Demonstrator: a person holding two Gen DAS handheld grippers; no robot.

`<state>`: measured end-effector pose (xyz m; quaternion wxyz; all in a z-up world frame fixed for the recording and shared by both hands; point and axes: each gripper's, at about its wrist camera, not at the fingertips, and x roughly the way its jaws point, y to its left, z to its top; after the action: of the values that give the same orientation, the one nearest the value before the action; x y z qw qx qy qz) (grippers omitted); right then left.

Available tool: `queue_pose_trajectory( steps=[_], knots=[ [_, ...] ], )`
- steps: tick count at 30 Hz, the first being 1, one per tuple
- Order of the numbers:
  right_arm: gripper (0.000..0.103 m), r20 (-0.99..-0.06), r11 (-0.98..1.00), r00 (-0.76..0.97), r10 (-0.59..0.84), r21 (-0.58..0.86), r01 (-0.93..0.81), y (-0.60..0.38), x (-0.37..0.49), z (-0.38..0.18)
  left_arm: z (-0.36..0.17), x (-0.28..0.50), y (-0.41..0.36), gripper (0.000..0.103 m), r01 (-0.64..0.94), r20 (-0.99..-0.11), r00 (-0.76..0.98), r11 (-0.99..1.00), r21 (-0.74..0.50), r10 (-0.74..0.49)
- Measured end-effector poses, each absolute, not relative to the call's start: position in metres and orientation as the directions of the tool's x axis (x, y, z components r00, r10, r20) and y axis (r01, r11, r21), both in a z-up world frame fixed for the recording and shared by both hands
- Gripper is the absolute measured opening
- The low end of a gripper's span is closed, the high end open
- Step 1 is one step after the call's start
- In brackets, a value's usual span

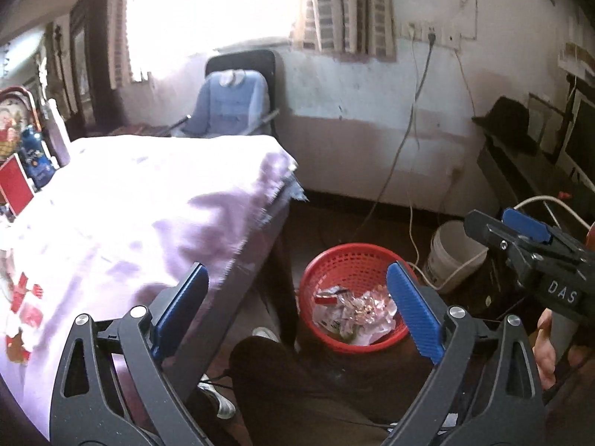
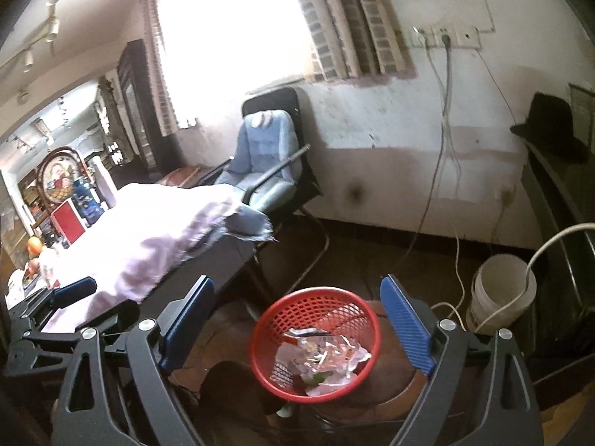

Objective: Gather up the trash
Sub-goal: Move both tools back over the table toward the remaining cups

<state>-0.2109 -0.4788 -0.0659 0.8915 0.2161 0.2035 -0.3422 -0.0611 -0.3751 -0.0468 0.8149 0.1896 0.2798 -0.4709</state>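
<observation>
Left gripper (image 1: 297,312): blue-padded fingers (image 1: 412,312) spread wide, nothing between them; one pad hangs over the table edge, the other over the basket rim.
Right gripper (image 2: 297,319): fingers (image 2: 405,327) equally wide apart, holding nothing, framing the basket below.
Right gripper seen from the left wrist (image 1: 520,238): off to the right, above the bucket; how far its jaws stand apart cannot be told from this side.
Red basket (image 2: 260,330): mesh, on the floor just beside the table leg.
Trash (image 2: 323,356): crumpled clear and white wrappers lying inside the basket.
Table (image 1: 130,215): draped in pale lilac cloth, left of the basket.
White bucket (image 2: 498,290): near the basket on its right, a white cable running into it.
Chair (image 2: 267,156): beyond the table, a blue garment over its back.
Black hat (image 2: 550,126): on a dark shelf by the wall.
</observation>
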Motion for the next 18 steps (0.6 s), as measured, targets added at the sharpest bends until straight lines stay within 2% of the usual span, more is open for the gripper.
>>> queue_pose_trajectory(
  steps=[11, 18],
  knots=[
    [0.093, -0.433, 0.743, 0.721, -0.540, 0.156, 0.650, -0.426, -0.206, -0.026, -0.014, -0.061, -0.322, 0.096, 0.837, -0.536, 0.482, 0.546, 0.046, -0.693],
    [0.097, -0.409, 0.776, 0.747, -0.524, 0.133, 0.617, -0.400, -0.198, -0.011, -0.004, -0.047, -0.291, 0.096, 0.802, -0.512, 0.521, 0.597, 0.021, -0.683]
  ],
)
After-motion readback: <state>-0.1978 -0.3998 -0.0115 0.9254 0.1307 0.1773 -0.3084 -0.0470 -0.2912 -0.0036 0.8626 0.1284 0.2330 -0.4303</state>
